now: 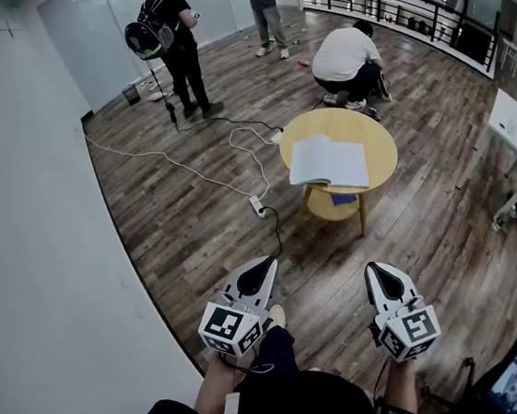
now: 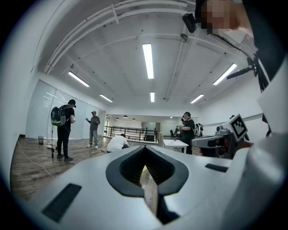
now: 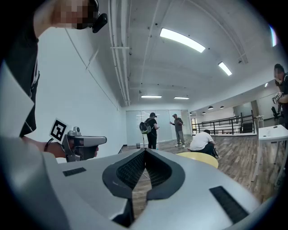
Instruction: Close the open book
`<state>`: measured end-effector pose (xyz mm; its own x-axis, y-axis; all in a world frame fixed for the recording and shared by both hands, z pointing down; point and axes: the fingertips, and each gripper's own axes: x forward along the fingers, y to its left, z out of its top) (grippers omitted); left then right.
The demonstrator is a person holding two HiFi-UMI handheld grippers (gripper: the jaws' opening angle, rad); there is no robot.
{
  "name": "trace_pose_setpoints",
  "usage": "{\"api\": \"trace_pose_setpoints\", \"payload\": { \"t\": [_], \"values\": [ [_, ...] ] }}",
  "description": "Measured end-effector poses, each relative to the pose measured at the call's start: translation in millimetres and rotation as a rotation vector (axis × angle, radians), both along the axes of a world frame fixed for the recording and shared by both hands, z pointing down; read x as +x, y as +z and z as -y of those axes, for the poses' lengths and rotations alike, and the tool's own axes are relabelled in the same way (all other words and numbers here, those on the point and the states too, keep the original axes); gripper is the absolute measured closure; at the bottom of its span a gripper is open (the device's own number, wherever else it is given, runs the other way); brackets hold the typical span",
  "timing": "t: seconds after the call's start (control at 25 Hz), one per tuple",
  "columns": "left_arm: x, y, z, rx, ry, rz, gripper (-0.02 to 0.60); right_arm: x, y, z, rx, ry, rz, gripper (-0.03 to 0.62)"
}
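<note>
**Open book lies on the round table, both tongs shut**

Head view: The open book [image 1: 328, 163] lies flat on the round yellow table [image 1: 376, 137], well apart from both tongs. Its two pages spread left to right, so its long side runs across the picture. The fold in the middle seems to point away from the person. The left gripper [image 1: 267, 264] and the right gripper [image 1: 377, 273] are held low and level, and both point toward the table. A person in a white shirt [image 1: 345, 52] crouches just behind the table.

Left gripper view: The jaws are pressed together with nothing between them. The book does not show here.

Right gripper view: These jaws are pressed together too and hold nothing. The yellow table top peeks out past them, but I cannot make out the book on it.
</note>
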<state>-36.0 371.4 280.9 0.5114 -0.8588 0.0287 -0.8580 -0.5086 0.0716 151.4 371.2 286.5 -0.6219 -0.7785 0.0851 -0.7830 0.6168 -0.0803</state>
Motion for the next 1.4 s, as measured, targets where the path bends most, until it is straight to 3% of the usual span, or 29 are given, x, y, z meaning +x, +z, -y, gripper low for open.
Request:
{"api": "trace_pose_setpoints", "payload": {
  "t": [0.2,0.48,0.64,0.76,1.04,1.2,1.4],
  "values": [
    [-21,11,74,0.009,0.002,0.007,0.584,-21,9,69,0.012,-0.003,-0.007,0.591],
    [-84,-2,262,0.035,0.075,-0.007,0.584,-85,5,239,-0.004,0.056,-0.005,0.591],
    [-96,-2,338,0.035,0.102,-0.012,0.584,-98,0,316,-0.006,0.092,-0.035,0.591],
    [-85,7,370,0.018,0.111,0.000,0.584,-88,5,357,-0.008,0.105,-0.048,0.591],
    [-53,18,423,0.037,0.034,0.035,0.584,-84,31,432,-0.047,-0.028,-0.050,0.591],
    [-69,40,436,0.003,-0.008,0.043,0.584,-100,54,447,-0.127,-0.044,-0.076,0.591],
    [-102,97,455,-0.126,-0.008,0.064,0.584,-139,85,465,-0.181,-0.054,-0.067,0.591]
  ]
}}
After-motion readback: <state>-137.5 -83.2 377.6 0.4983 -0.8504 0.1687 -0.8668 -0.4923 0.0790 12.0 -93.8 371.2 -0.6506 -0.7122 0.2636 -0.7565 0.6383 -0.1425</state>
